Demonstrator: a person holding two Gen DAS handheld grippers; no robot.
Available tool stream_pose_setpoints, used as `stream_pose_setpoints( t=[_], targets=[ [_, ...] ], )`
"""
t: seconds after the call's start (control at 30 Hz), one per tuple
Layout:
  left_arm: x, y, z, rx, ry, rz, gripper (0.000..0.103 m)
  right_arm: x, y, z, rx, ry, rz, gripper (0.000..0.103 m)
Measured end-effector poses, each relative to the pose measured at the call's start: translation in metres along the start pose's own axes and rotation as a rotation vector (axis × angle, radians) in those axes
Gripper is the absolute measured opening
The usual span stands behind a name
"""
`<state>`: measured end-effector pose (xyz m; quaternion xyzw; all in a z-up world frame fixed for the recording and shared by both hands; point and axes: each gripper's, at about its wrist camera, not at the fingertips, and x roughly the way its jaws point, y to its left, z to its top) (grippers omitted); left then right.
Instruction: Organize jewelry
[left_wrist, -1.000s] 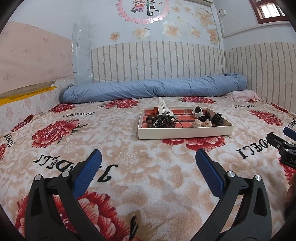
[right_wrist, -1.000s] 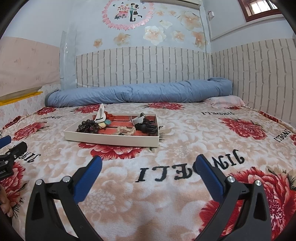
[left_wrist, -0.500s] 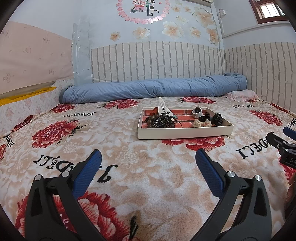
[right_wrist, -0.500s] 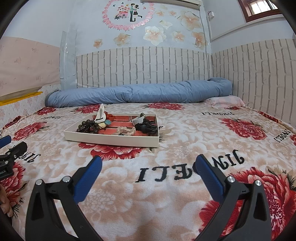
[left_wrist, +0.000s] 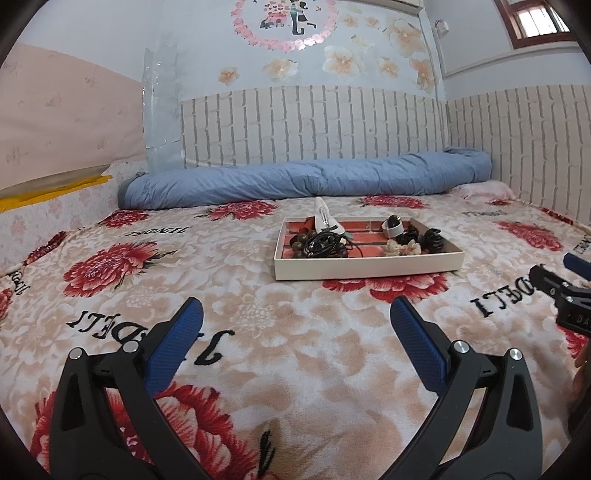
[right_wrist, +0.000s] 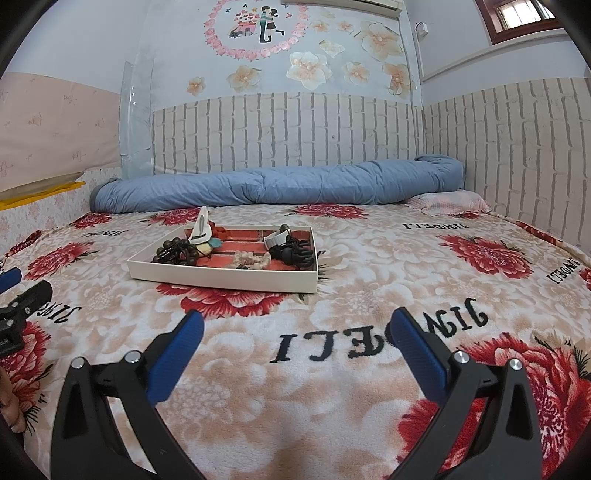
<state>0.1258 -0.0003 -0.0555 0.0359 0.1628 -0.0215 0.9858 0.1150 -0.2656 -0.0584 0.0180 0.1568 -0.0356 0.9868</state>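
A shallow white tray (left_wrist: 369, 265) (right_wrist: 229, 276) with a red lining rests on the floral bed blanket ahead of both grippers. It holds dark wooden beads (left_wrist: 301, 245) (right_wrist: 173, 253), a white hair clip (left_wrist: 322, 218) (right_wrist: 202, 227), a pale beaded piece (left_wrist: 402, 248) (right_wrist: 251, 258), a white band (left_wrist: 392, 227) (right_wrist: 276, 239) and black claw clips (left_wrist: 433, 238) (right_wrist: 291, 253). My left gripper (left_wrist: 295, 312) hovers open over the blanket, short of the tray. My right gripper (right_wrist: 295, 321) is open too, with nothing in it, right of the tray. Each gripper's black tip shows at the edge of the other's view.
A rolled blue duvet (left_wrist: 306, 181) (right_wrist: 277, 184) lies along the brick-pattern wall behind the tray. A pink pillow (right_wrist: 452, 201) sits at the far right corner. A padded headboard with a yellow edge (left_wrist: 51, 188) bounds the left side. Blanket stretches between grippers and tray.
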Motion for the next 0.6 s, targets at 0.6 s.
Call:
stream_pose_setpoints(
  t=[0.6],
  targets=[
    [0.0076, 0.0043, -0.0002, -0.014, 0.029, 0.010, 0.098, 0.0001, -0.0006, 0.0002, 0.000, 0.001, 0.000, 0.099]
  ],
)
